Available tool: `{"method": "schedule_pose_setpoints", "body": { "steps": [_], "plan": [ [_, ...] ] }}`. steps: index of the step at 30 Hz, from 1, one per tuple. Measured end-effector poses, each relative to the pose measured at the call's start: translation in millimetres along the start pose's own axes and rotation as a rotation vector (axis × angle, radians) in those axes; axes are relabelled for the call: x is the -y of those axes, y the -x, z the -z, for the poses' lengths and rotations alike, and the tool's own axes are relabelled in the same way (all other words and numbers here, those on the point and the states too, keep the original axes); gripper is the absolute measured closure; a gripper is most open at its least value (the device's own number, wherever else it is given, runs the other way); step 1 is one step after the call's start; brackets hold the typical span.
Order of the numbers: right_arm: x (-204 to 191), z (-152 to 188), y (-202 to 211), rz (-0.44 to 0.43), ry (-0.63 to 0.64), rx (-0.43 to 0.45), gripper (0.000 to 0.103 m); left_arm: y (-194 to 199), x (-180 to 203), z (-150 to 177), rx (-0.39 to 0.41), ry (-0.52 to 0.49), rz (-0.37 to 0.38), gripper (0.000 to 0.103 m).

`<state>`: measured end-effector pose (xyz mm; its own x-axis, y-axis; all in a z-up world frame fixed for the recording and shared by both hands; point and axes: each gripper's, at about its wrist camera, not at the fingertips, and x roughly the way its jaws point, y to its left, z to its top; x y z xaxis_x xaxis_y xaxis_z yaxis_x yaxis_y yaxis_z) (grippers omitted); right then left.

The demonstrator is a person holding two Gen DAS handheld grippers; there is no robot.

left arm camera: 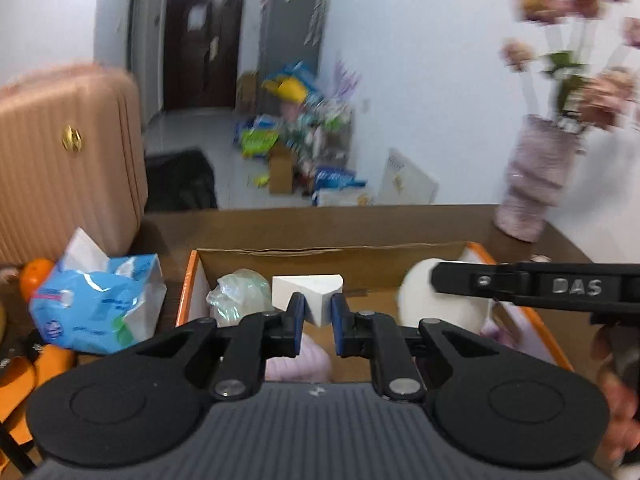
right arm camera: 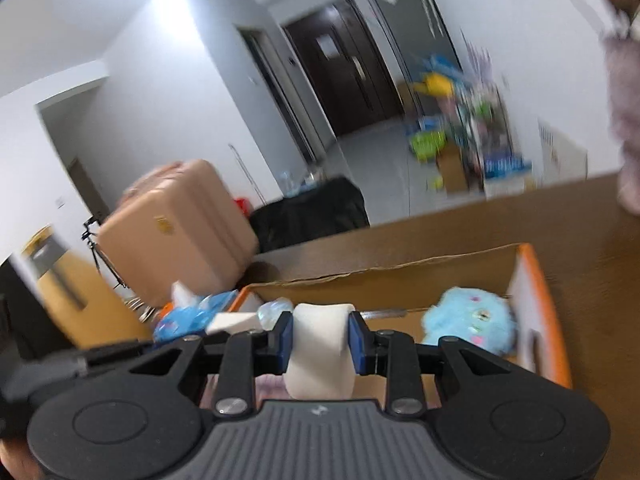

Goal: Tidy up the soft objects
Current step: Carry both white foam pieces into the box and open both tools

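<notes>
An open cardboard box [left arm camera: 191,280] with orange edges stands on the brown table. My left gripper [left arm camera: 318,310] hangs over it, its blue pads pinching the lower corner of a white foam wedge [left arm camera: 308,288]. My right gripper [right arm camera: 320,324] is shut on a white soft roll [right arm camera: 320,360] above the same box. In the left wrist view that roll [left arm camera: 436,312] shows at the right, under the right gripper's black finger [left arm camera: 520,285]. Inside the box lie a crumpled clear bag [left arm camera: 240,296], a pink fluffy item [left arm camera: 298,362] and a light blue plush [right arm camera: 468,320].
A blue tissue pack [left arm camera: 96,304] and orange items [left arm camera: 36,276] lie left of the box. A pink suitcase [left arm camera: 68,152] stands behind them. A lilac vase with flowers [left arm camera: 536,176] stands at the table's far right. Clutter covers the floor beyond.
</notes>
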<state>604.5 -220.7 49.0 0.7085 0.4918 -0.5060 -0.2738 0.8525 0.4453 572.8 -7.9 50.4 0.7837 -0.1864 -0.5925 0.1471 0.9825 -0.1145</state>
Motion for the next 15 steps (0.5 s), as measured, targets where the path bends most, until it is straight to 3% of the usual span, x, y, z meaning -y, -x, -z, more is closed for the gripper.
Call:
{"method": "schedule_pose_setpoints", "body": {
  "steps": [5, 7, 10, 13, 15],
  "plan": [
    [5, -20, -86, 0.092, -0.008, -0.091, 0.074, -63, -12, -14, -0.075, 0.028, -0.001, 0.088],
    [9, -22, -108, 0.106, -0.025, -0.116, 0.072, -77, -12, -12, -0.085, 0.016, -0.041, 0.087],
    [19, -19, -130, 0.08, -0.089, -0.151, 0.069, -86, -9, -3, -0.104, -0.032, -0.022, 0.08],
    [22, -13, -140, 0.064, -0.11, -0.17, 0.065, -88, -9, 0, -0.105, -0.042, -0.059, 0.071],
    [20, -13, -139, 0.069, -0.11, -0.167, 0.064, -85, -15, -1, -0.1, -0.027, -0.057, 0.071]
  ]
}}
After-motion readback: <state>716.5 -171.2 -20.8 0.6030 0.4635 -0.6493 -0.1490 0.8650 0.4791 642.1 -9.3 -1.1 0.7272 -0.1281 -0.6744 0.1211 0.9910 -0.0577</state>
